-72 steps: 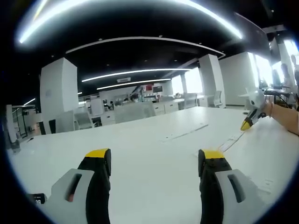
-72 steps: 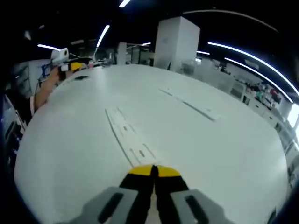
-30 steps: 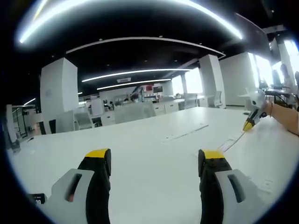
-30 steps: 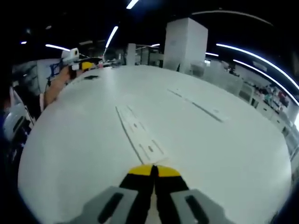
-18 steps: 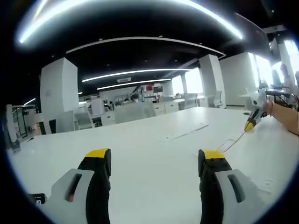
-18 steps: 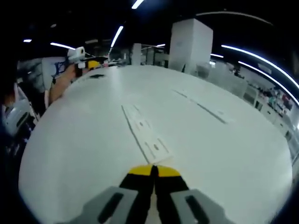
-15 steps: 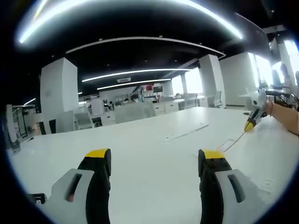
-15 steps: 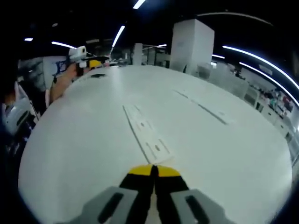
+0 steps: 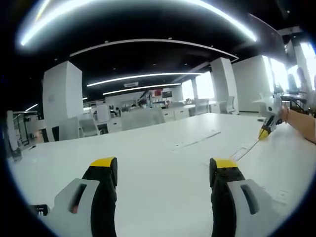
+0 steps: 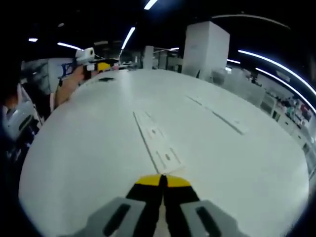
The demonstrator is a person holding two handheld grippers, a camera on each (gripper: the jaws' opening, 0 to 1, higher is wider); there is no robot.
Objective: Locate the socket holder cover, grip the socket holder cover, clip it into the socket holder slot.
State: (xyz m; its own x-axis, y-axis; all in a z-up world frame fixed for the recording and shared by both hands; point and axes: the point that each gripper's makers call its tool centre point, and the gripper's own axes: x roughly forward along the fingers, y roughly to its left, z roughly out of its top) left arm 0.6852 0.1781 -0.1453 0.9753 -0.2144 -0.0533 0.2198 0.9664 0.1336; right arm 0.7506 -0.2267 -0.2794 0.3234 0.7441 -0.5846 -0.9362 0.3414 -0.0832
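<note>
Two grippers idling: left gripper (image 9: 163,170) gaping wide, empty; right gripper (image 10: 163,181) pinched closed near cover (image 10: 157,143), apparently not gripping; clipping pending

Grippers: left spread, right pinched.
Left gripper (image 9: 164,170) at 6 o'clock, jaws wide apart, level. Right gripper (image 10: 163,181) at 6 o'clock, yellow tips pressed together; bare forearm (image 9: 302,123) at 3 o'clock.
</note>
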